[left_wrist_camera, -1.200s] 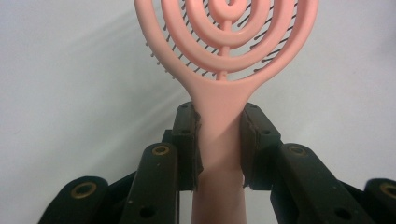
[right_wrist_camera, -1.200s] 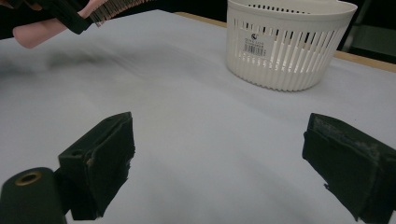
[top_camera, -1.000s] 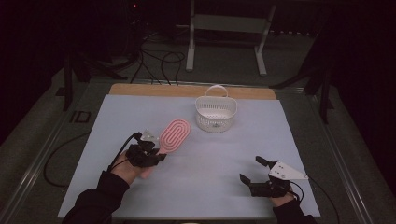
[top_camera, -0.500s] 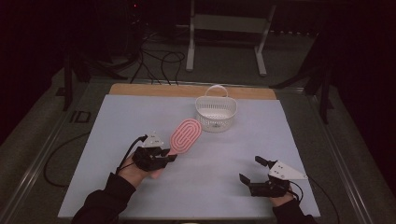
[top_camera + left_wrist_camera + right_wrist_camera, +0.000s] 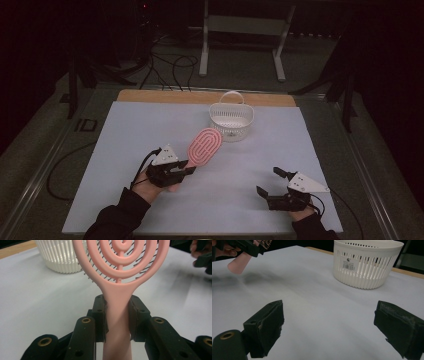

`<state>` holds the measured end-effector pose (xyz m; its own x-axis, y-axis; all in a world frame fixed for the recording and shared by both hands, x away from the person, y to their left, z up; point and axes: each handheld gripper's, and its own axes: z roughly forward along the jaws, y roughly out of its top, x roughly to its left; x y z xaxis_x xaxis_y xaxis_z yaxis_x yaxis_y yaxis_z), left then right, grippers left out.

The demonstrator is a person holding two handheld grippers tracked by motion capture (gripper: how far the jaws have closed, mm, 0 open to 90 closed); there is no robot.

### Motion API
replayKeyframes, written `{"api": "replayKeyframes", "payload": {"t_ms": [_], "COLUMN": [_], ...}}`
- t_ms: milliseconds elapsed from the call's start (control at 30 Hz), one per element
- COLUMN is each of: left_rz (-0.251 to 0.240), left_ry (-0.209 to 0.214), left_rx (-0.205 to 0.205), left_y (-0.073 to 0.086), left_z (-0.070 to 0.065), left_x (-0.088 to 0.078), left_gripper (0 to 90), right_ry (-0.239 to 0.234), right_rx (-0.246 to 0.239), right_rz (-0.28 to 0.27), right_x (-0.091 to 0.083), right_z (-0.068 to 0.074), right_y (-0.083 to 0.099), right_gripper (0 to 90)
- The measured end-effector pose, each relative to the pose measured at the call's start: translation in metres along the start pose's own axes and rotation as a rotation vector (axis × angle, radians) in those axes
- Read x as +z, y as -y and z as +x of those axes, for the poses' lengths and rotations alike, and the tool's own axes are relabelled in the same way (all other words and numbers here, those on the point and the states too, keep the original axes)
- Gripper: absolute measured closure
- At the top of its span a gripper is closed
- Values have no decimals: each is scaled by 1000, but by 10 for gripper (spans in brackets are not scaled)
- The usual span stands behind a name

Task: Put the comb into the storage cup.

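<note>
A pink hairbrush with an oval ringed head is held above the pale table sheet, head pointing toward the white slatted basket. My left gripper is shut on its handle; in the left gripper view the pads clamp the handle of the pink hairbrush on both sides, with the basket just behind the head. My right gripper rests near the table's front right, open, with nothing between its jaws. The right gripper view shows the basket ahead of my right gripper and the brush handle's end at upper left.
The pale sheet covers most of the table, with a wooden strip along the far edge. Cables and a metal stand lie on the floor beyond the table.
The left hand has carried the hairbrush to the right and a little toward the basket. The right gripper has stayed where it was.
</note>
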<state>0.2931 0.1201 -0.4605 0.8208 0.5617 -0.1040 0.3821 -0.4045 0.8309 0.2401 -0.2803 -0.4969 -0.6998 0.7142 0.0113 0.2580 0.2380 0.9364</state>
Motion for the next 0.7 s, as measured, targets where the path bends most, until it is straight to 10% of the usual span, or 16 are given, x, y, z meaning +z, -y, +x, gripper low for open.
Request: {"api": "replayKeyframes", "payload": {"t_ms": [700], "left_rz": [-150], "left_ry": [-12], "left_rx": [40], "left_y": [31], "left_z": [-7], "left_x": [-26], "left_gripper": [713], "right_ry": [-1], "right_rx": [-2], "right_rz": [-4], "right_x": [0], "right_z": [1], "right_y": [0], "right_gripper": [90]}}
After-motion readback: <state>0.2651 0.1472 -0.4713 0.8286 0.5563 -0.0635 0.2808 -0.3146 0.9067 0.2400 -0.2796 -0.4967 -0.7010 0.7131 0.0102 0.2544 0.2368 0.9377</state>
